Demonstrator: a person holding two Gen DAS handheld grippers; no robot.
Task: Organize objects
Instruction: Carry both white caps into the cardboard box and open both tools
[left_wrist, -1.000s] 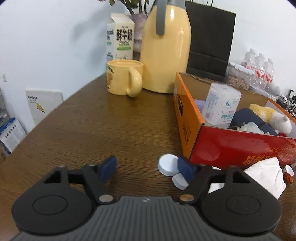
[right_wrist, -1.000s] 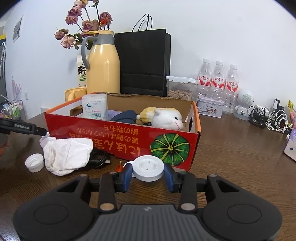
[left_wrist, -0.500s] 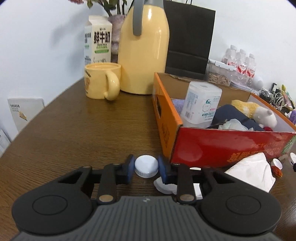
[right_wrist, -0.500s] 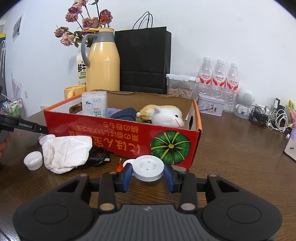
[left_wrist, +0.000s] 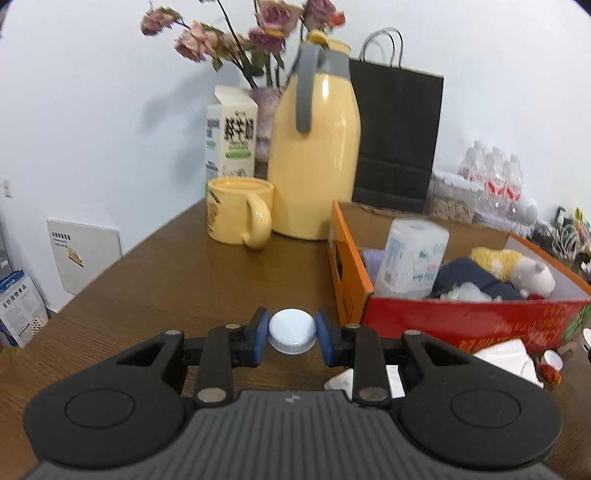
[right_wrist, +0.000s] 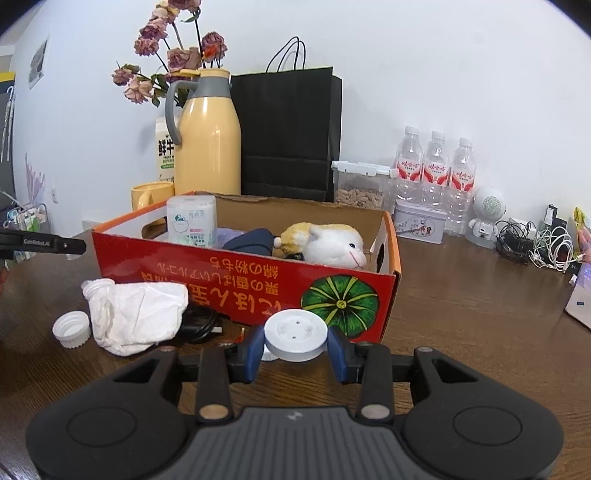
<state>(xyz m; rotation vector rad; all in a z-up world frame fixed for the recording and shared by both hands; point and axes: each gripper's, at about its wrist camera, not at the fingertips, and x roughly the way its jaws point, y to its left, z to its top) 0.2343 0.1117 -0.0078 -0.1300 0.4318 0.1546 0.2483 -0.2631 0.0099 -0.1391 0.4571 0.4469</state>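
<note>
My left gripper is shut on a white bottle cap and holds it above the brown table, left of the red and orange cardboard box. My right gripper is shut on a white round disc in front of the box, near its pumpkin picture. The box holds a tissue pack, a dark cloth and a plush toy. Another white cap lies on the table beside a crumpled white tissue.
A yellow thermos, a yellow mug, a milk carton and a black paper bag stand behind the box. Water bottles, a tin, a small white robot figure and cables are at the right.
My left gripper closed on the white cap and lifted it off the table, tilting the view upward. My right gripper kept hold of the disc and rose slightly.
</note>
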